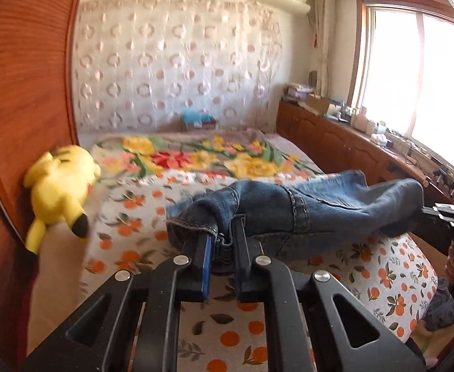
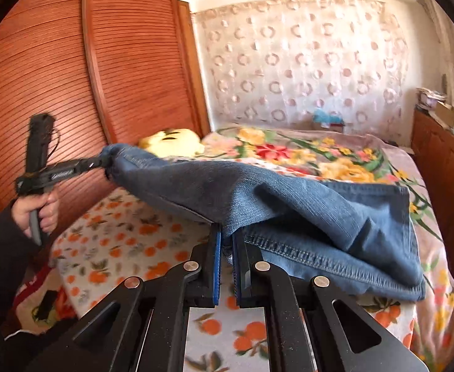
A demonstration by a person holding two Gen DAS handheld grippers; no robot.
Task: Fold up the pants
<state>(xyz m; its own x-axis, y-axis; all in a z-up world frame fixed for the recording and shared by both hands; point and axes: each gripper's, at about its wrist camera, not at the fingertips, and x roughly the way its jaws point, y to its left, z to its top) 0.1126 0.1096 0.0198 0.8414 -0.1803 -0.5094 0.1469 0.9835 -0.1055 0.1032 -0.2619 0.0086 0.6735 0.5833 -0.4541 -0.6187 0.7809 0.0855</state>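
- So, you have the pants off the bed, strung between your two grippers and sagging in the middle; no finished fold lies on the bedding yet, so I'd judge you are partway through at best.
- Your left gripper has its jaws clamped on a bunched, stitched hem at one end of the denim, the cloth crumpled between the blue pads.
- Your right gripper has its jaws closed on the other end, where a doubled layer with a stitched seam hangs down to the right of them.
- That hanging flap looks already doubled over, which suggests one lengthwise fold; I cannot tell from these views whether the legs are lined up.
- What seems left: lay the denim flat on the orange-print sheet, bring one end over the other, and smooth it.
- For room, the sheet below and ahead of both grippers is bare and wide enough, to my eye, for the pants to land flat.
- Watch the near edge of the bed in the left view: the mattress corner drops away close under the right end.
- On your left, the wooden wardrobe stands close to the bed, and the yellow plush toy sits at that side, near the left end of the cloth.
- Further up, the floral blanket covers the far half of the bed.
- On your right, the low wooden cabinet runs beside the bed under the window.
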